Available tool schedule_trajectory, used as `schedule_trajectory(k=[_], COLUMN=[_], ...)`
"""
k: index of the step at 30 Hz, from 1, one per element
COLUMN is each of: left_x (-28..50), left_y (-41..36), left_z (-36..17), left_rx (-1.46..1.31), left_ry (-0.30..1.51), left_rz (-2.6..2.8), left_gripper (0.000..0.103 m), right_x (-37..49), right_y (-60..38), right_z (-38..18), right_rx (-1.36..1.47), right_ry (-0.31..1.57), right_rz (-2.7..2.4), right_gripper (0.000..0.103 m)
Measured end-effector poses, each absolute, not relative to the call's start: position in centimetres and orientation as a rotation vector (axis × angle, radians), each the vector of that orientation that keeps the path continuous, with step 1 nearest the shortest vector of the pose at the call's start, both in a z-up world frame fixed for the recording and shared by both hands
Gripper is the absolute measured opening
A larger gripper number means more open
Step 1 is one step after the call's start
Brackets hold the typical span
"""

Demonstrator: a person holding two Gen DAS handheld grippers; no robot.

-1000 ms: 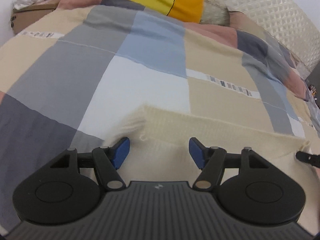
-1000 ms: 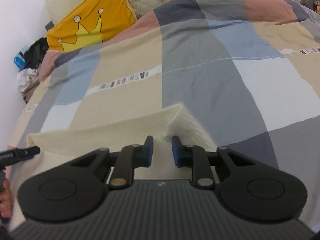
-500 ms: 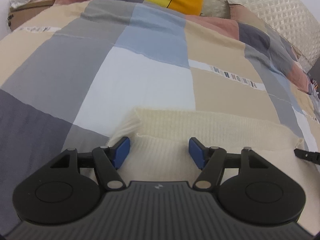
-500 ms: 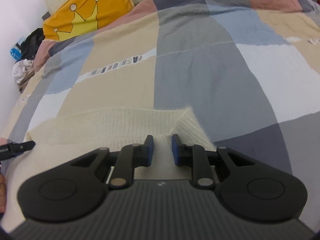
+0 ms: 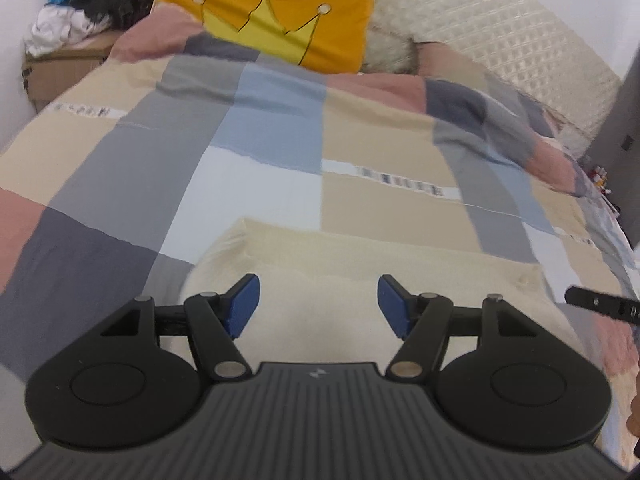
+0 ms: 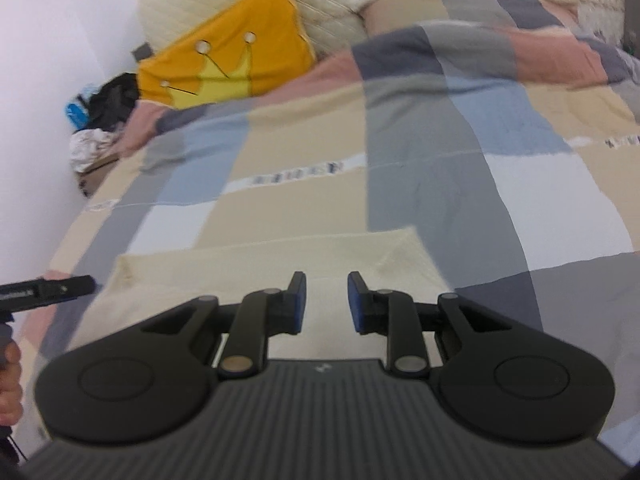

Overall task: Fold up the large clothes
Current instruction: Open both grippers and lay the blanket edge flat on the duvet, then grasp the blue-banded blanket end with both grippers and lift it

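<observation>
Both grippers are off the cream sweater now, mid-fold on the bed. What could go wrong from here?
1. The cream knit sweater lies on a soft, uneven patchwork duvet, so its folded edge may slump or spread.
2. The right gripper, jaws opening with nothing between them, may snag the fuzzy knit if it returns low.
3. The left gripper stands open above the sweater; regrasping may catch one layer only.

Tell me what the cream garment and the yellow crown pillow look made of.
Cream garment: seemingly soft knit, maybe wool or acrylic; matte, faintly fuzzy at its edges, though the frames are blurred. Yellow crown pillow: smooth woven fabric, possibly cotton; matte, flat printed or stitched crown.
</observation>
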State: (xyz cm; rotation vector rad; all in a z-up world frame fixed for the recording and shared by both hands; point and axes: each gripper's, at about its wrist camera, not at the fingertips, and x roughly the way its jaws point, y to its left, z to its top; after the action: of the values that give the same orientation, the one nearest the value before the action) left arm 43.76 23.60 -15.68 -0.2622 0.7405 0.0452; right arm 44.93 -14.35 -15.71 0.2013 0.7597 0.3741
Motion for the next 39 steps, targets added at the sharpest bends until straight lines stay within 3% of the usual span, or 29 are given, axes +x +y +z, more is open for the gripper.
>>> schedule_trajectory(k=[9, 18, 27, 39], left_x=[34.4, 24.1, 15.4, 9.2], left_y=[20.4, 17.2, 14.1, 12.9], left_z=[-10.5, -7.4, -7.3, -10.9], left_rx=[-0.248, -0.199, -0.185, -0.182], left_ry=[0.667, 0.607, 0.575, 0.575], left_rz=[0.022, 0.015, -0.006, -0.003], left_gripper=[0.071, 0.071, 0.071, 0.071], right_x=[37.0, 29.4, 22.5, 16.4], right_y=[-14.8, -16.0, -17.3, -17.8], right_z=[-9.7, -7.5, -7.1, -10.4], right_rx=[0.181, 0.149, 0.166, 0.227], right_ry=[0.659, 0.627, 0.587, 0.590], right_rz=[0.429, 0.458, 0.484, 0.504], right_gripper=[0.027, 0.027, 0.027, 0.027])
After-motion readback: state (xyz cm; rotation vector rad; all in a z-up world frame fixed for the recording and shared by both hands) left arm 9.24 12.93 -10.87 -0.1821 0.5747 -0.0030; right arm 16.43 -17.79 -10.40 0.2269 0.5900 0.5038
